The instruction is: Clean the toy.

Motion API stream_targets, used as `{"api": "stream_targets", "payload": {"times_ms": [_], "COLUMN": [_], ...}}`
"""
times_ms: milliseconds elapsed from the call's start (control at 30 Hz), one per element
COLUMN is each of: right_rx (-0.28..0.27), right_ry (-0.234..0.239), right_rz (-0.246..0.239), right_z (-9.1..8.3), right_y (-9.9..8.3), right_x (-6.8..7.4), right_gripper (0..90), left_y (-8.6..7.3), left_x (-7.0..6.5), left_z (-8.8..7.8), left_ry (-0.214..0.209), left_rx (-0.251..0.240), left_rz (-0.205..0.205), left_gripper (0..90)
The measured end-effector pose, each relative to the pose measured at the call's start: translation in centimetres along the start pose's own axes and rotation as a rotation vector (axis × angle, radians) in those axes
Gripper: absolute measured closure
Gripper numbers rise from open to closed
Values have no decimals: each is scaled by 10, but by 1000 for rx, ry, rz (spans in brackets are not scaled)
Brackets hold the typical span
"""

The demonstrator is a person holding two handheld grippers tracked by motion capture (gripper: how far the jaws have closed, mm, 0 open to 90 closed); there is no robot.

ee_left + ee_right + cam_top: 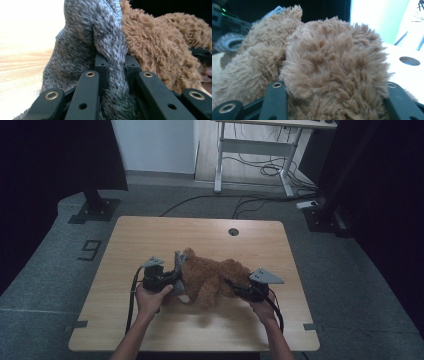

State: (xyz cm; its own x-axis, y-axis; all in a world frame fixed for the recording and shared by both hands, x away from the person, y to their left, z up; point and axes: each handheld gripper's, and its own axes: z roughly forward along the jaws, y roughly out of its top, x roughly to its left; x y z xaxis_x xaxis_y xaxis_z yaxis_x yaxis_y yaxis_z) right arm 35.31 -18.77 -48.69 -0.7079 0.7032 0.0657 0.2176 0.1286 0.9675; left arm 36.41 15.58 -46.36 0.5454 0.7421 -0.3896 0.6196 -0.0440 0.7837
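A brown plush toy [216,276] lies across the middle of the wooden table, with a grey fuzzy garment [178,268] at its left end. My left gripper [175,277] is shut on a fold of that grey garment [82,50]; the fold is pinched between the two black fingertips, midpoint [116,62], and the brown fur [155,45] lies just behind. My right gripper [231,286] is shut on a thick brown limb of the toy [332,65], which bulges between its jaws [334,86]. Both grippers face each other across the toy.
The table [150,235] has a round cable hole [233,231] near its far edge, also seen as the hole [409,60]. Beyond it stand a white desk frame [260,150], floor cables [240,200] and black stand bases [95,210].
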Motion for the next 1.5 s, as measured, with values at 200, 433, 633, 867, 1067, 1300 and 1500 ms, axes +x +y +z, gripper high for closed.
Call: {"api": "stream_targets", "payload": {"times_ms": [200,433,633,867,1067,1300,1500], "right_rx": [57,78,69,60,74,60,56], "right_ry": [8,15,7,12,10,15,15], "right_rz": [-13,1,21,23,20,56,53], "right_z": [3,-8,-11,-12,-12,-12,-13], "right_y": [-18,-32,-37,-39,-40,-46,-47], "right_x": [-14,-19,-18,-17,-13,-18,-17], "right_gripper": [441,432,430,429,428,428,428], "left_y": [-9,8,28,26,9,3,-1], "left_x": [2,-41,-91,-145,-156,-126,-104], "left_z": [2,-19,6,67,109,90,55], "left_ry": [-2,22,12,-48,-1,33,77], "left_rx": [20,-50,-25,43,127,115,48], "left_rz": [10,168,310,426,485,415,397], "left_gripper": [764,761,760,761,763,771,773]}}
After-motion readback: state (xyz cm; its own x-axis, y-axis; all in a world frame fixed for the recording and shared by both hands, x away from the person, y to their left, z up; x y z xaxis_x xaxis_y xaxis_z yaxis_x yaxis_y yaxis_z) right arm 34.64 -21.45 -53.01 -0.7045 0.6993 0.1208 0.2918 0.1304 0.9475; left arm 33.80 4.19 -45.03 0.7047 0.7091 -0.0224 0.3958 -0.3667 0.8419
